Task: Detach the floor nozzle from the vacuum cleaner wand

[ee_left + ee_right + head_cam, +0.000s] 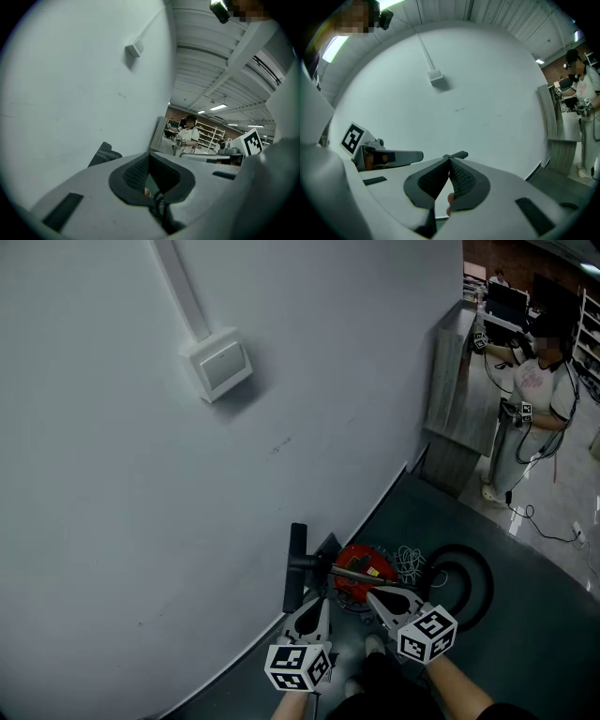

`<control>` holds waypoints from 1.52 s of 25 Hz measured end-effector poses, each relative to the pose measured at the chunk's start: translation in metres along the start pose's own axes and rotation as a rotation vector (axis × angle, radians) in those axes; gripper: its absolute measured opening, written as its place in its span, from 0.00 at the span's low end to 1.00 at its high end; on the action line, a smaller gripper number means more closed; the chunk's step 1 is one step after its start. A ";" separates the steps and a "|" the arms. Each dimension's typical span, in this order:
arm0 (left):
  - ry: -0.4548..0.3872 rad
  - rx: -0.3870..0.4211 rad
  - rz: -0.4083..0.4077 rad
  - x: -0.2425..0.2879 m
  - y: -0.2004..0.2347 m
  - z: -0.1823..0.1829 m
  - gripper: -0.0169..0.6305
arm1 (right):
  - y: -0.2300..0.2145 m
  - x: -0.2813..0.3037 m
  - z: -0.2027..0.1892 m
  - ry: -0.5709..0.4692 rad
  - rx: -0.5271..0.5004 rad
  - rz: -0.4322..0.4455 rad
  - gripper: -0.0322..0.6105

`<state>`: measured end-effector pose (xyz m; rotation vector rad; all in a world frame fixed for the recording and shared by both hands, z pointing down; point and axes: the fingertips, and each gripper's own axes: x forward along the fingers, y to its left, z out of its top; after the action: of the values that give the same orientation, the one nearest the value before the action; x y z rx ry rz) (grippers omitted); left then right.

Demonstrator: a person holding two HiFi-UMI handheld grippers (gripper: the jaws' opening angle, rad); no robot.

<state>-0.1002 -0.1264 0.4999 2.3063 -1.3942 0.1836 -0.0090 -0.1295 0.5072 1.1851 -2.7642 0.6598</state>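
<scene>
The black floor nozzle (296, 568) stands on end against the white wall, joined to the metal wand (361, 570). The wand lies across the red vacuum cleaner body (361, 579). My left gripper (323, 601) is shut and empty, its tips just below the nozzle's neck. My right gripper (371, 594) is also shut and empty, close over the red body beside the wand. In the left gripper view the shut jaws (149, 155) point past a dark corner of the nozzle (104, 153). In the right gripper view the nozzle's end (457, 155) shows just beyond the shut jaws (449, 160).
A black hose (466, 582) coils on the dark floor right of the vacuum, with a white cable bundle (410, 563) beside it. A junction box (220, 364) sits on the wall. A grey cabinet (459, 390) and a person (534, 399) stand at far right.
</scene>
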 end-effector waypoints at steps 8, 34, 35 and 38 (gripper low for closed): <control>0.028 -0.038 0.071 0.035 0.022 0.001 0.03 | -0.033 0.036 0.001 0.048 0.027 0.060 0.08; 0.051 -0.174 0.269 0.078 0.053 -0.035 0.04 | -0.054 0.085 -0.044 0.172 -0.191 0.196 0.09; 0.050 -0.186 0.278 0.080 0.056 -0.038 0.04 | -0.055 0.087 -0.048 0.180 -0.212 0.201 0.09; 0.053 -0.217 0.304 0.086 0.064 -0.046 0.04 | -0.059 0.095 -0.060 0.202 -0.269 0.208 0.09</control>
<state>-0.1087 -0.2017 0.5880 1.8961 -1.6449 0.1742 -0.0408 -0.2053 0.6036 0.7438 -2.7154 0.3791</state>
